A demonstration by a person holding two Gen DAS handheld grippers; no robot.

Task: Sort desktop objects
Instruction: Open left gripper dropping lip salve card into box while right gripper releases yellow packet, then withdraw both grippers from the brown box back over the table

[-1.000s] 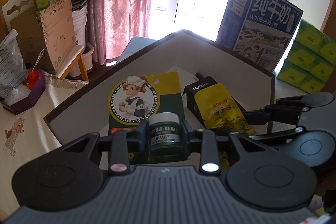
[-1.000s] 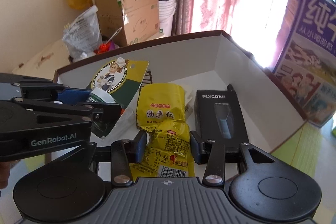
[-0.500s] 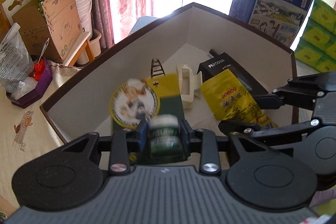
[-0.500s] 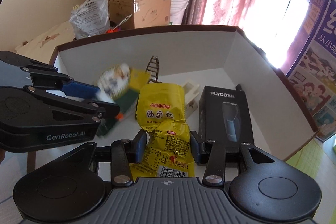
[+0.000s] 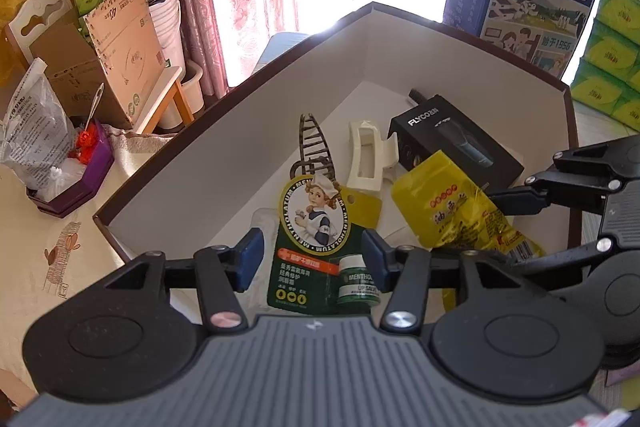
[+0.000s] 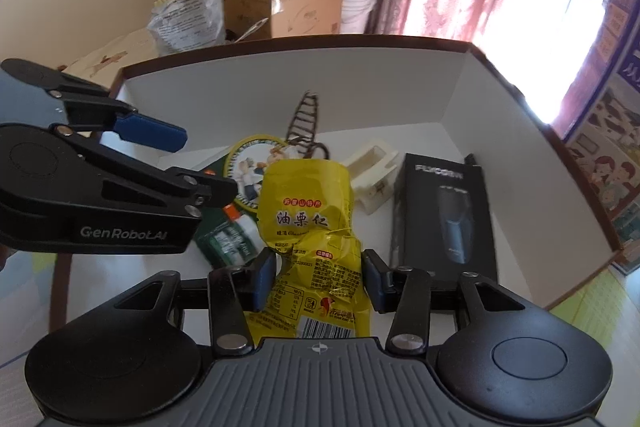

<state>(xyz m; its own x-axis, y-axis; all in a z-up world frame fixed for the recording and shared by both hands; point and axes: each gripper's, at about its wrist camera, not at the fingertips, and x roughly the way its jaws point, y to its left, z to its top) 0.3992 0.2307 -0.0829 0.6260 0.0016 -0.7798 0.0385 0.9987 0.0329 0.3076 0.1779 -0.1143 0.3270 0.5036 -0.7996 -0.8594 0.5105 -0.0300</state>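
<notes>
Box (image 5: 224, 131) fills the left wrist view. Your left gripper (image 5: 312, 261) is spread wide, holding nothing; the salve card (image 5: 316, 227) lies flat on the box floor between and under the pads, not pinched. The card's stiff and light, w/ a small green tub blistered at its near end. If you need it again, take it across the tub, not the thin card edge, which will likely slip. Beyond it: a dark comb (image 5: 314, 143), a cream clip (image 5: 366, 159), a black shaver box (image 5: 452, 143). The yellow pouch (image 5: 452, 211) comes in from the right, held by the other tool.

In the right wrist view your right gripper (image 6: 318, 277) is closed on the pouch (image 6: 308, 211), pads pressing the crumpled lower half near the barcode end, over the box (image 6: 280, 87) interior. The top flops fwd above the card (image 6: 248, 175). The pouch is soft, crinkly foil, prob slippery; the grip looks ok but the film may slide. The shaver box (image 6: 444, 215) sits just right of it, the clip (image 6: 372, 175) behind. The left tool (image 6: 204, 163) hangs open at the left, above the card.
</notes>
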